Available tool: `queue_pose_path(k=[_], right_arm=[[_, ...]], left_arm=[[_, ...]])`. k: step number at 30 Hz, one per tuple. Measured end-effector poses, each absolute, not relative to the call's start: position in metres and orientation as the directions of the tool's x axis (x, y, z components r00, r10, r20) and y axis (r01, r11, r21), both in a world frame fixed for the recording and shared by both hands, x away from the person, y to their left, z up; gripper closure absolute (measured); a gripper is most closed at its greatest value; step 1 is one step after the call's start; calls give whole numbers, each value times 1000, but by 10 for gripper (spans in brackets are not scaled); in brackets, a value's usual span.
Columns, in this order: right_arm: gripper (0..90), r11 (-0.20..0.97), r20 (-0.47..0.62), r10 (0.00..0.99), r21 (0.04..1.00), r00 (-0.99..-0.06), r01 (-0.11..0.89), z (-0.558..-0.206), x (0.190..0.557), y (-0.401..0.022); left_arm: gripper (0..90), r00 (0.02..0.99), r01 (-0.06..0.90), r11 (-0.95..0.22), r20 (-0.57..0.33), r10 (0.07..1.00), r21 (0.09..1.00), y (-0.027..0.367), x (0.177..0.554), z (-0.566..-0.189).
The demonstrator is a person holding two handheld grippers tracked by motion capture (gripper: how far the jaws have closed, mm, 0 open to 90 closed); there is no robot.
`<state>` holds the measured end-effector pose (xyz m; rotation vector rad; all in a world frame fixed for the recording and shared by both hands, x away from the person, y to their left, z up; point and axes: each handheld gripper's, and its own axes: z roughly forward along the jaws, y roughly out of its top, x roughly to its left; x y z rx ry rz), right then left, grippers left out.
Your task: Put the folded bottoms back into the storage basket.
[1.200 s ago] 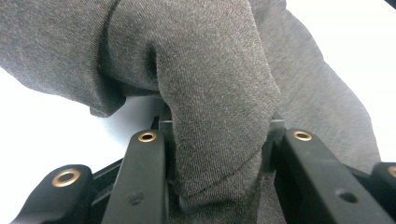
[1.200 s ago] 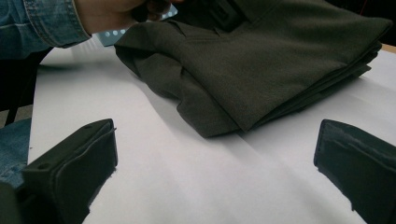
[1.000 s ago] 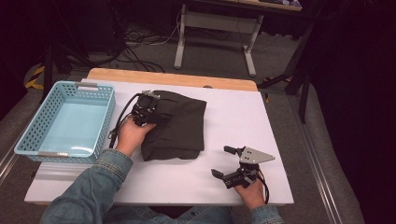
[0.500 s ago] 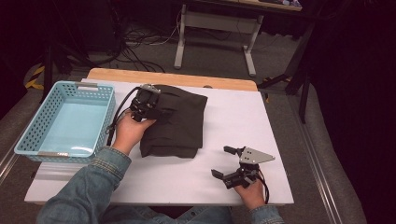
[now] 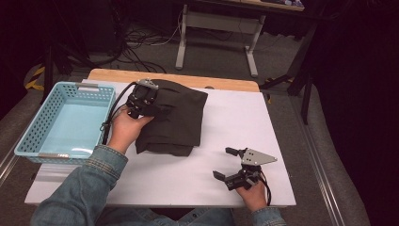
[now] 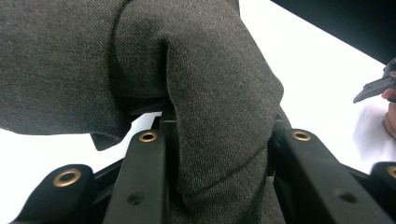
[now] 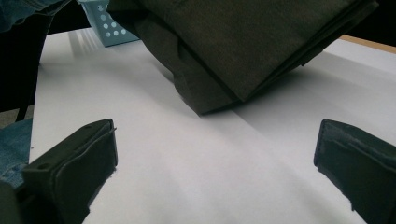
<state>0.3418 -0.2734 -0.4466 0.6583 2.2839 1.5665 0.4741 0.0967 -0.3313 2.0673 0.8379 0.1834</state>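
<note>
1. The left gripper (image 5: 149,109), upper left of centre in the high view, pinches a fold of the dark folded cloth (image 5: 181,117).
2. The cloth's left edge seems raised; the rest lies on the white table (image 5: 235,127), right of the blue basket (image 5: 63,122).
3. The right gripper (image 5: 227,163), lower right, stands wide, holding nothing.

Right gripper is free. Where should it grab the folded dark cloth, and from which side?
Probably the near right corner of the folded dark cloth, coming in low from the person's side. The right gripper is open and faces it; there the stacked edges stick out, while the left gripper pinches the left edge.
</note>
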Motion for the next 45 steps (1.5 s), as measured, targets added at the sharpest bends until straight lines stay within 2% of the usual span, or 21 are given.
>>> queue_pose_path(k=[45], right_arm=[[4, 304, 16, 525, 930, -851, 205, -447, 342, -273]], left_arm=[[660, 713, 462, -354, -103, 694, 813, 156, 463, -273]])
